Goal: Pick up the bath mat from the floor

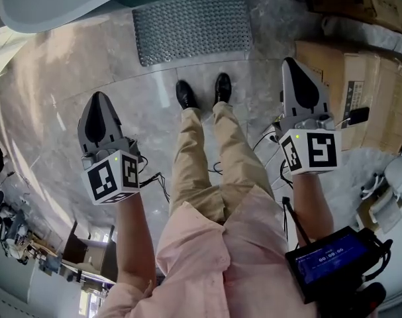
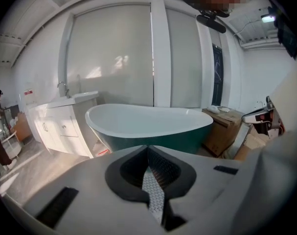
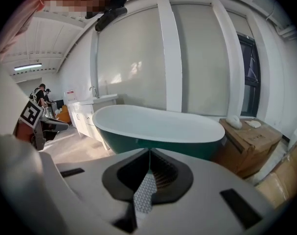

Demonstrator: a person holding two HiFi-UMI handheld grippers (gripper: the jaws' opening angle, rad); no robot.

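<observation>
The bath mat (image 1: pixel 193 26) is a grey rectangle with a dotted texture. It lies flat on the marble floor in front of the bathtub (image 1: pixel 61 2), just beyond the person's black shoes (image 1: pixel 202 91). My left gripper (image 1: pixel 99 97) hangs at the left of the legs and my right gripper (image 1: pixel 292 62) at the right. Both point toward the mat from well above the floor, shut and empty. In the left gripper view the jaw tips (image 2: pixel 148 147) meet, and a strip of the mat (image 2: pixel 155 195) shows through the gap below them. The right gripper view shows the same (image 3: pixel 149 151).
The white and teal bathtub (image 2: pixel 148 119) stands straight ahead. A white vanity cabinet (image 2: pixel 60 124) is to its left. Cardboard boxes (image 1: pixel 359 91) are stacked at the right (image 3: pixel 248 138). A small screen device (image 1: pixel 333 260) hangs at the person's right hip. Other people stand far left (image 3: pixel 40 94).
</observation>
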